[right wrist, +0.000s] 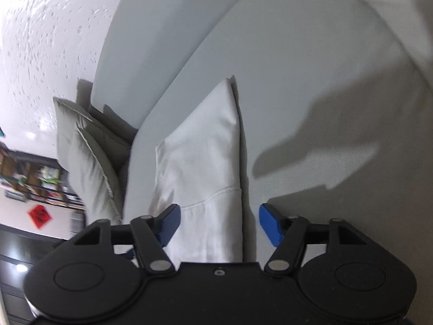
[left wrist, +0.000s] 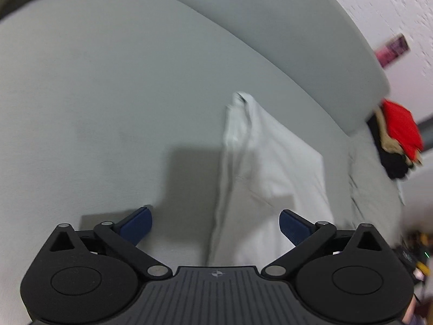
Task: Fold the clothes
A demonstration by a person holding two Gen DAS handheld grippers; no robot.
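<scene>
The left gripper [left wrist: 215, 226] hangs over the grey sofa seat [left wrist: 108, 108] with its blue fingers [left wrist: 138, 223] spread as wide as they go and nothing between the pads. Its right finger is above the near end of the folded white garment [left wrist: 268, 168]; its left finger is over bare cushion.

The right gripper [right wrist: 217, 224] has its jaws parted too, holding nothing. They straddle the near end of the same white garment [right wrist: 205, 162] without touching it, the left finger [right wrist: 169, 223] over the cloth, the right one over the seat just beside its folded edge.

The garment lies flat on the seat as a long narrow strip, running away from both grippers toward the backrest [right wrist: 162, 40], near the seat's end where grey pillows [right wrist: 89, 157] lean. Beyond that end lie red and black clothes [left wrist: 400, 140], well apart from the white piece.
</scene>
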